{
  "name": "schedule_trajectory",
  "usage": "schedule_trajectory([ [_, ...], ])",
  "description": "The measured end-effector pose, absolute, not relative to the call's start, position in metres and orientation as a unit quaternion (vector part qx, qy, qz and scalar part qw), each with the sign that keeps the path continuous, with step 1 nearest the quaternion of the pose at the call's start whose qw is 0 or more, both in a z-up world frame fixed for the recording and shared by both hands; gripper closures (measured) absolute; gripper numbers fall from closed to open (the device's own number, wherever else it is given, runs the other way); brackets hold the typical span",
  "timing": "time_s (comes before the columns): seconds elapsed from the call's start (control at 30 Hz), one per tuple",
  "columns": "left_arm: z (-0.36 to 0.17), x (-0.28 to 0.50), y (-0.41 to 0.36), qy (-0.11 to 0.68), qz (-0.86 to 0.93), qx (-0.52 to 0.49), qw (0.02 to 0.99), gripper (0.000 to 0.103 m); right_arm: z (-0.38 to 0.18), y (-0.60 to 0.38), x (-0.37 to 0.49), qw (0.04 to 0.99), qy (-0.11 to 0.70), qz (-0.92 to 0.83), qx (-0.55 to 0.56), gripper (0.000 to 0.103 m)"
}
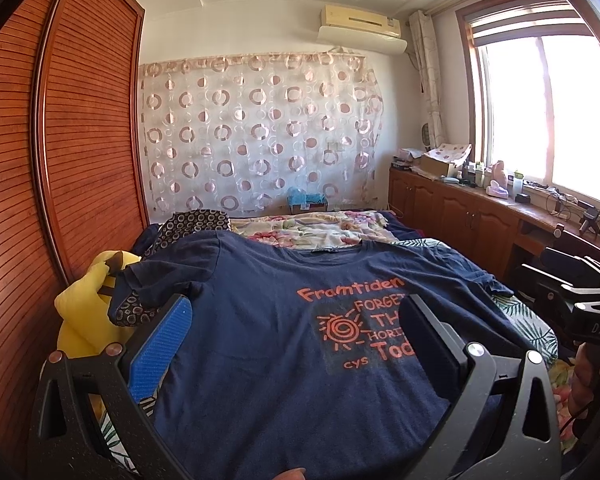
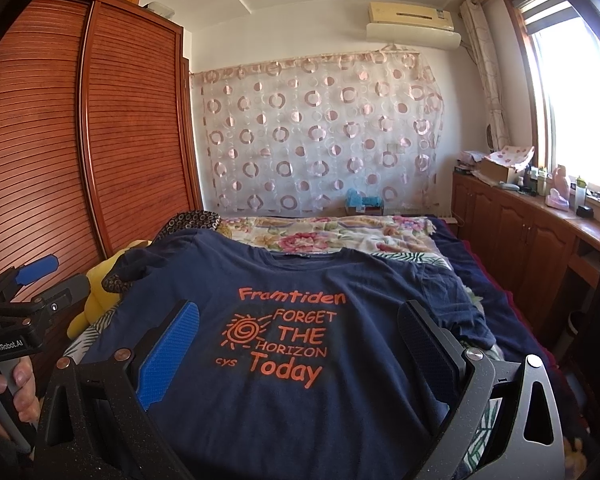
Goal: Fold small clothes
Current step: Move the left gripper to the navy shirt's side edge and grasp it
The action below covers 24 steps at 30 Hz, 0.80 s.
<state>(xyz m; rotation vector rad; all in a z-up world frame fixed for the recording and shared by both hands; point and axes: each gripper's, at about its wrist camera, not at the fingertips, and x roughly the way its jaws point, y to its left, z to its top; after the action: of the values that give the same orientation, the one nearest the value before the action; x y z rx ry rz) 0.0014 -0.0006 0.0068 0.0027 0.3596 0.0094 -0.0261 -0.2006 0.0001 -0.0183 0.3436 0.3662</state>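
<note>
My left gripper (image 1: 296, 340) has its jaws spread wide, holding nothing. The navy T-shirt (image 1: 260, 320) lies flat, print side up, on the bed (image 1: 532, 320), filling the lower middle of the left wrist frame; its chest shows between and beyond my jaws, and the orange lettering sits toward the right-hand one. Its left sleeve lies crumpled in the left middle of the frame, near the yellow plush toy (image 1: 84, 304).

My right gripper (image 2: 300, 340) is likewise spread and holds nothing. In the right wrist frame the orange print (image 2: 284, 336) sits squarely between the two jaws, collar toward the floral blanket (image 2: 332, 232) above. Both grippers hover over the shirt's lower half; I cannot tell whether they touch the cloth.
</note>
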Motion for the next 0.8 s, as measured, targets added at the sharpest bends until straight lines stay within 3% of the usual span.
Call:
schedule_trajectory([
  [0.37,-0.028,0.038,0.039,0.233,0.036,0.003,0.972,0.0,-0.017,-0.187,0.022,0.957,0.203,0.205,-0.032,0.003],
  [0.8,-0.033,0.088,0.118,0.282,0.029,-0.003,0.959,0.0,-0.024,-0.161,0.068,0.937,0.243,0.245,-0.055,0.003],
])
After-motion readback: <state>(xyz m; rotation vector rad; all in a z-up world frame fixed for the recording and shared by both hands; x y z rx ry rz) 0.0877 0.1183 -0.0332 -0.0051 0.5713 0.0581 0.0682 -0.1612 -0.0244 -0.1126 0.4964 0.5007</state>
